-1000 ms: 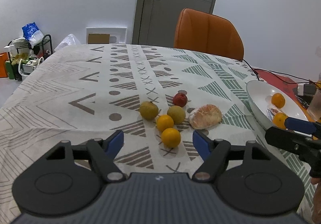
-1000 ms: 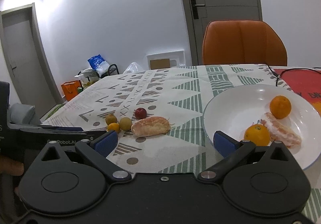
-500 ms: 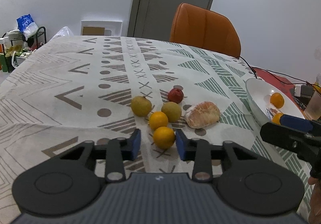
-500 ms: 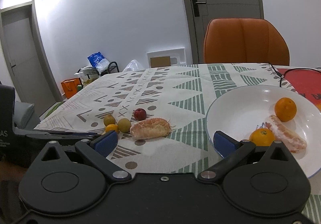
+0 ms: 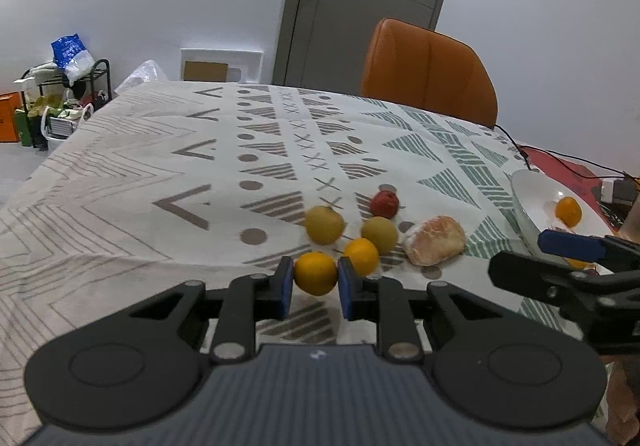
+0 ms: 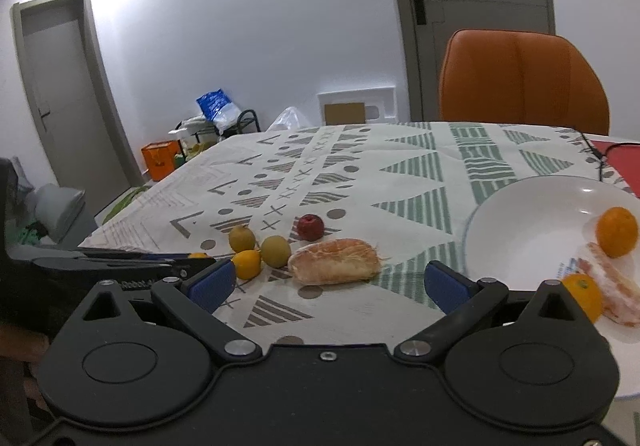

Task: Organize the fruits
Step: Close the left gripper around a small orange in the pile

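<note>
My left gripper [image 5: 315, 286] is shut on an orange [image 5: 315, 273], its blue pads pressed on both sides. Just beyond it lie a second orange [image 5: 362, 256], two yellow-green fruits [image 5: 325, 224] [image 5: 380, 235], a small red apple [image 5: 385, 204] and a peeled citrus [image 5: 435, 240]. The white plate [image 6: 532, 230] at the right holds two oranges [image 6: 616, 231] [image 6: 582, 296] and a peeled piece [image 6: 612, 288]. My right gripper [image 6: 326, 282] is open and empty, in front of the peeled citrus [image 6: 335, 260] and the plate's near-left rim.
The table wears a patterned cloth [image 5: 200, 166]. An orange chair [image 5: 430, 76] stands at the far side. A black cable [image 5: 560, 156] and a red mat [image 5: 560, 168] lie beyond the plate. A rack with bags [image 5: 60, 102] stands on the floor at the left.
My left gripper moved forward and closed its jaws from wide open onto the nearest orange. The right gripper stayed open and shifted only slightly.
</note>
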Demonstrator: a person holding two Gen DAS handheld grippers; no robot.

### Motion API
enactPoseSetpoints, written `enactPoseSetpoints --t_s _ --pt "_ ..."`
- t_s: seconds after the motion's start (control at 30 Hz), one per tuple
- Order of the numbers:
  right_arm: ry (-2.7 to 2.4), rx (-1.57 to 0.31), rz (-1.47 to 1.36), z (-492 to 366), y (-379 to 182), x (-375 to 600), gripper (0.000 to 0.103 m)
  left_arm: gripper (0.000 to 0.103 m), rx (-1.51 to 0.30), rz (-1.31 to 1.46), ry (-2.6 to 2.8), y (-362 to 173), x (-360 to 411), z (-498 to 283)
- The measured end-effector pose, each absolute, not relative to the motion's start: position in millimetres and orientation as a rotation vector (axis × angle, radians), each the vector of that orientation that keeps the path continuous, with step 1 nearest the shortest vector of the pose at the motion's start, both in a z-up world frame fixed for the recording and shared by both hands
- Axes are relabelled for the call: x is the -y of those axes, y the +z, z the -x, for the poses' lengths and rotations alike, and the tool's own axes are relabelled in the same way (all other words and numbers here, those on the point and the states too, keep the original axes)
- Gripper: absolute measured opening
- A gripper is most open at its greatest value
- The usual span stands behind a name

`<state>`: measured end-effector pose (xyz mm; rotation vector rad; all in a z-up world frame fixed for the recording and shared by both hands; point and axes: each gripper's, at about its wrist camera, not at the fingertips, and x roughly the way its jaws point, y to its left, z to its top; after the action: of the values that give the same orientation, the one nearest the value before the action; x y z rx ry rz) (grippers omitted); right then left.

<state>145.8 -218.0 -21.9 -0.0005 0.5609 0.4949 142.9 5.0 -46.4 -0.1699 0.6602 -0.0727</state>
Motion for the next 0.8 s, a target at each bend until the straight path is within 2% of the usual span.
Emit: enactPoseSetpoints --t_s 0.53,0.73,0.8 --pt "0.493 -0.594 0.073 -173 -28 190 0.097 0.022 -0.634 0.178 -0.012 -35 -34 -134" --pt "0.489 -0.613 0.109 -182 -33 183 0.093 0.022 -0.625 0.181 0.01 -32 -43 -129" --pt "0.486 -0.623 0.119 -185 -36 182 0.088 0.022 -0.623 0.182 0.018 -31 -46 -127"
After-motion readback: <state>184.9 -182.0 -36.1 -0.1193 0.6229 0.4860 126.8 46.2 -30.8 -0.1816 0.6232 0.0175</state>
